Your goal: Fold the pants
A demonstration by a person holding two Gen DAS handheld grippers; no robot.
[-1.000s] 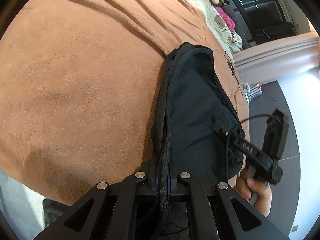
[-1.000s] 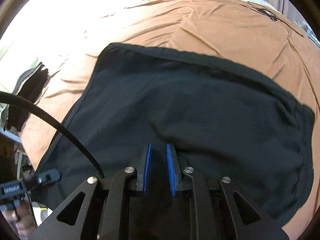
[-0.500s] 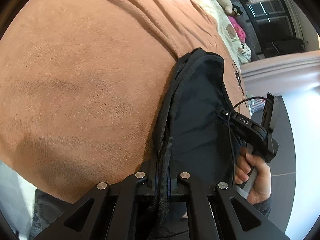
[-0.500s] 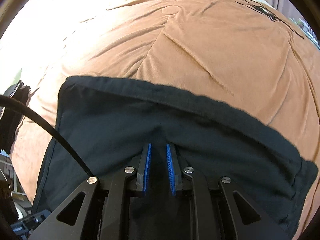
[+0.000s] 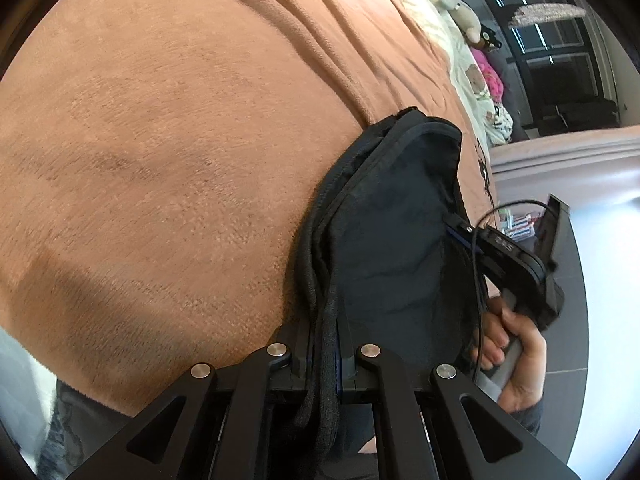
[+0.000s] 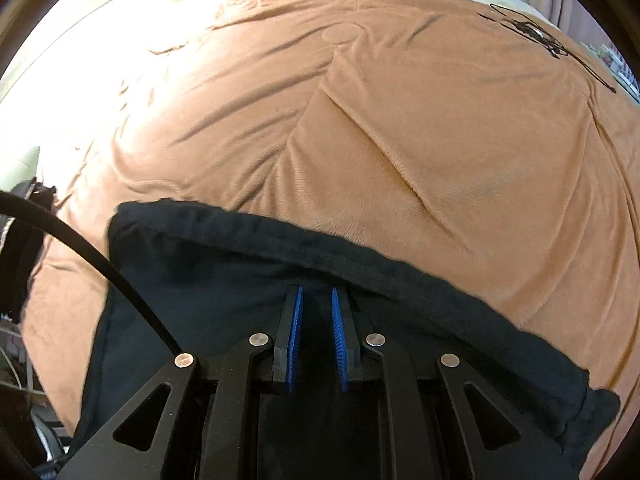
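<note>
Black pants (image 6: 224, 280): lie on the near part of an orange-brown blanket (image 6: 400, 120); long axis runs left to right, far edge a straight doubled hem.
Left gripper (image 5: 326, 354): at the pants' left end, nearest the bunched seams; jaws nearly closed, clamping those layered edges.
Right gripper (image 6: 316, 336): at the near long edge, mid-length; jaws narrow, blue pads (image 6: 295, 320) pinching dark cloth.
Judgement: the cloth lies ahead of both tools, so the coming fold probably carries the near edge far-ward.

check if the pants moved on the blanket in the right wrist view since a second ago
Yes. The pants slid toward the camera; more blanket shows beyond their far edge.
</note>
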